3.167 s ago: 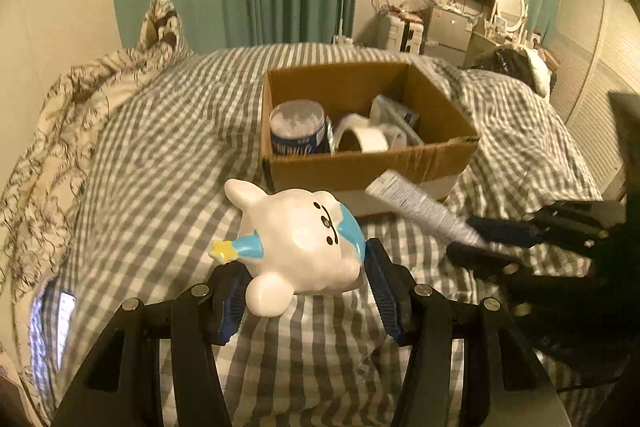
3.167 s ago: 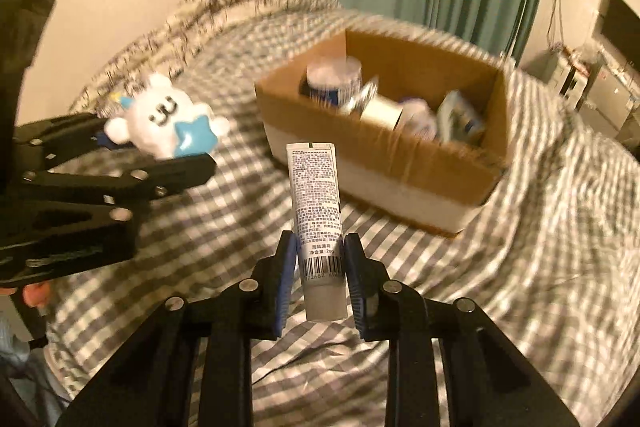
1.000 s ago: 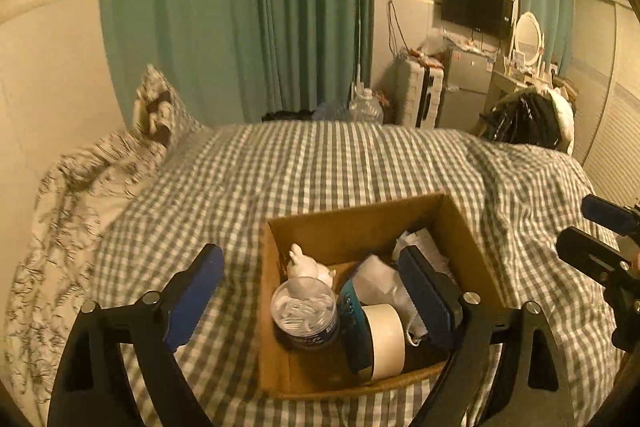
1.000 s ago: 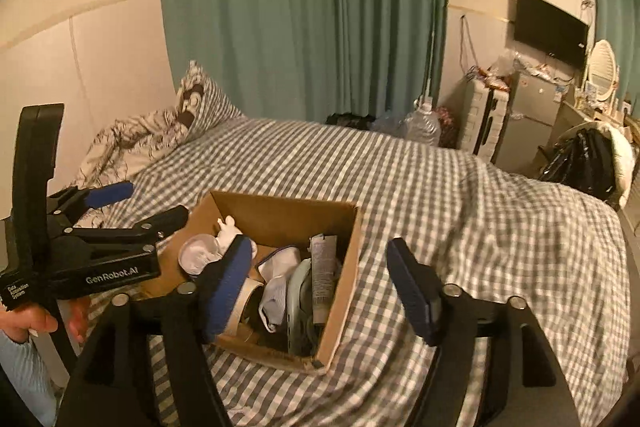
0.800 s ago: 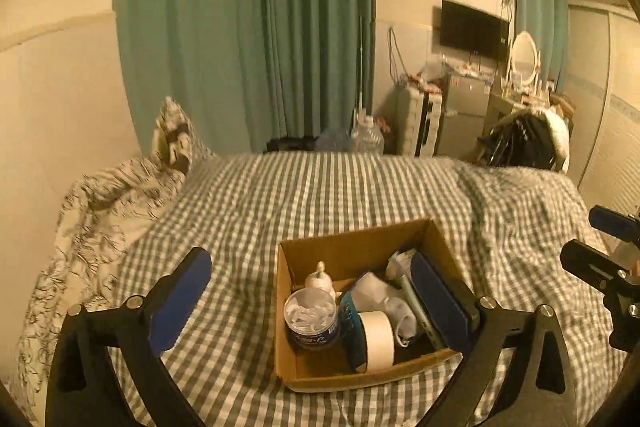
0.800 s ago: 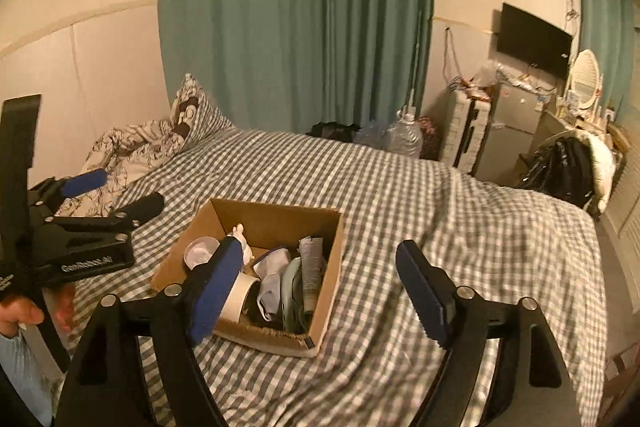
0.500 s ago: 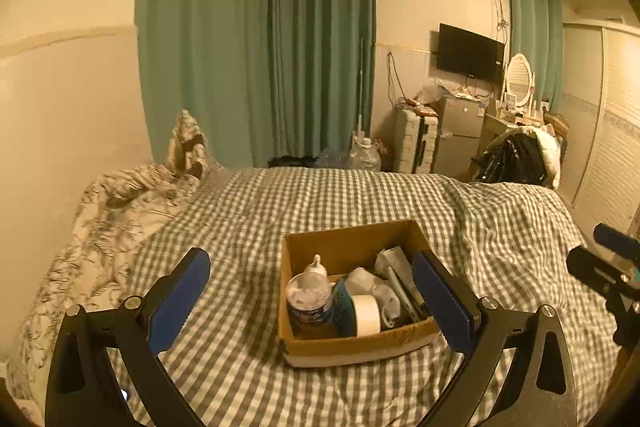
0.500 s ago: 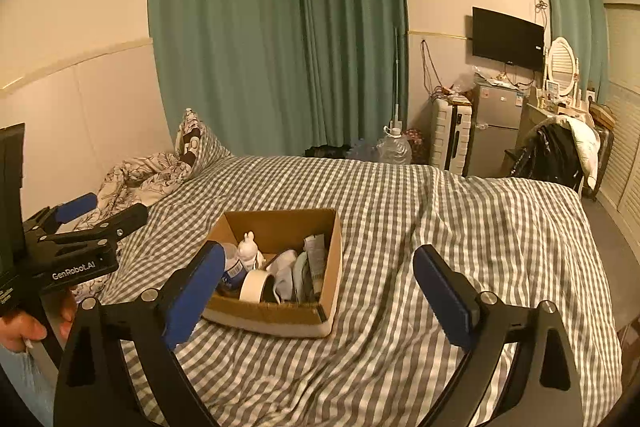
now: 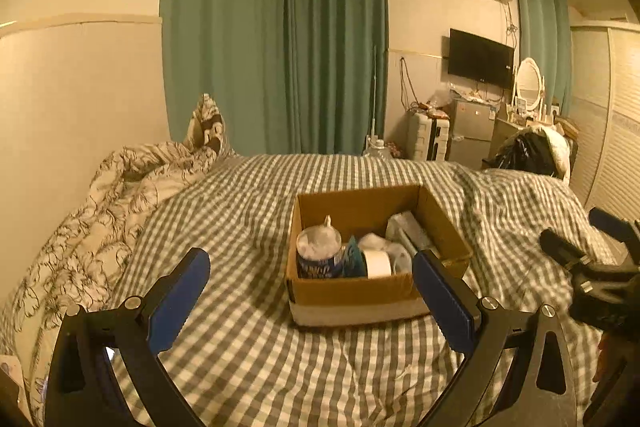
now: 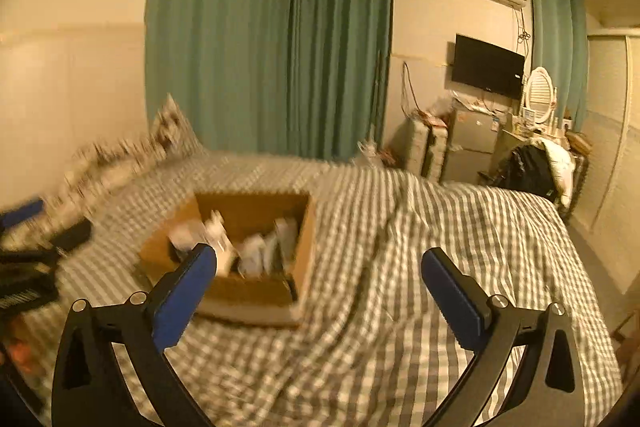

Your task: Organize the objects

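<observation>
Two hand-held grippers hang released and empty above the bed [image 9: 248, 355]: the left hand-held gripper [image 9: 310, 301] and the right hand-held gripper [image 10: 320, 297]. The cardboard box [image 9: 352, 291] sits at twelve o'clock from the left one, holding the tub [image 9: 319, 254], tape roll [image 9: 377, 263] and other items. I think the soft bedding could tip the crowded box if a gripper nudges its rim.

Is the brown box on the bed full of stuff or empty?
Quite full. The cardboard box sits open-topped on the checked bed, holding a round tub, a tape roll and more items.
</observation>
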Tool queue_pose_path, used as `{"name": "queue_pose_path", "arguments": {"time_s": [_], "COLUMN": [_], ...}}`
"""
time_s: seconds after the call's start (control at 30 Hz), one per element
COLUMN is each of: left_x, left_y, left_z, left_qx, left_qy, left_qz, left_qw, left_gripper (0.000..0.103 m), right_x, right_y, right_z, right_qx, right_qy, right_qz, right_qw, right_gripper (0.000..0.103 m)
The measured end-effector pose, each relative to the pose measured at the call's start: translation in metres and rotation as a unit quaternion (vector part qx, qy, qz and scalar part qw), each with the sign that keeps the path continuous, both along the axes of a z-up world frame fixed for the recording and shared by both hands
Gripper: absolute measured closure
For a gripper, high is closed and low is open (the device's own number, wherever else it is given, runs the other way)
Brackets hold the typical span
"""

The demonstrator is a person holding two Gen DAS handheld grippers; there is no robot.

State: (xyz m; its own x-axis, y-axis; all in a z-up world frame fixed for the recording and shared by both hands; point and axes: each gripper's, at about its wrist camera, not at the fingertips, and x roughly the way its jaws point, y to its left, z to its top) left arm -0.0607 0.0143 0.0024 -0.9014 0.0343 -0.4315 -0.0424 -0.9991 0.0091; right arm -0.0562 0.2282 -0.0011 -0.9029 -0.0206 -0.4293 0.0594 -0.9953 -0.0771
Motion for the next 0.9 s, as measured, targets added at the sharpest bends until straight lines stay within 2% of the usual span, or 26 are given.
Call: {"name": "queue_pose_path", "arguments": {"time_s": [0.13,0.3,0.9], "left_x": [-0.003,-0.004,-0.002], "left_y": [0.002,0.003,0.003], "left_z": [-0.017,-0.019,-0.017], "left_qx": [0.001,0.000,-0.001], "left_qy": [-0.017,-0.019,-0.025], "left_qz": [-0.005,0.000,0.003], "left_qw": [0.9999,0.9998,0.9997], "left_gripper": [0.000,0.000,0.000], "right_x": [-0.010,-0.005,-0.001], "right_y": [-0.002,-0.003,-0.011], "right_z": [-0.022,-0.020,-0.014], "right_qx": [-0.007,-0.011,-0.004], "right_qy": [-0.034,-0.021,-0.018], "right_qz": [0.008,0.011,0.016], "right_qw": [0.999,1.000,1.000], "right_gripper": [0.000,0.000,0.000]}}
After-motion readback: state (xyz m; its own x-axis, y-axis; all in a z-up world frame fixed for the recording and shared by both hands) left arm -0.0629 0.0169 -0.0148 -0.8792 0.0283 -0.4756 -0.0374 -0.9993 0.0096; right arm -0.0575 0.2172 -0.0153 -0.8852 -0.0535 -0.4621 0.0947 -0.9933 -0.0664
